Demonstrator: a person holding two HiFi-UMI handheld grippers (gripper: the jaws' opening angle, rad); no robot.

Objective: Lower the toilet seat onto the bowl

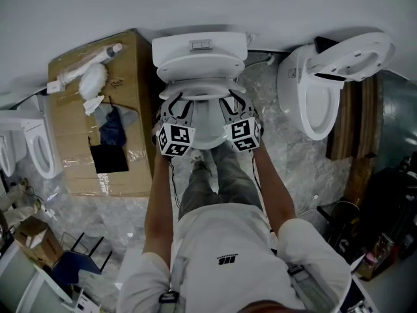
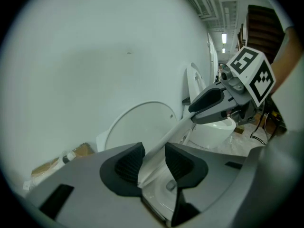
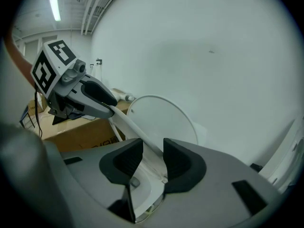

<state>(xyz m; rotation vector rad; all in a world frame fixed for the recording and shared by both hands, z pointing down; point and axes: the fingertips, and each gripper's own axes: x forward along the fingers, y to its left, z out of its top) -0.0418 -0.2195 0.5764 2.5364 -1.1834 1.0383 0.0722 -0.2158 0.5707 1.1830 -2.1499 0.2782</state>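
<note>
Left gripper (image 2: pixel 153 161): fingers clenched on the left rim of the toilet seat (image 2: pixel 173 129), held part-raised over the bowl (image 1: pixel 208 135). Right gripper (image 3: pixel 152 158): fingers clamped on the right rim. Seat judged rigid, smooth, hinged; hold mid-rim, both sides.

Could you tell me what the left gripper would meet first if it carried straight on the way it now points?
The left gripper is closed on the toilet seat; straight on, it would probably meet the raised lid behind, then the wall, though depth is unclear.
</note>
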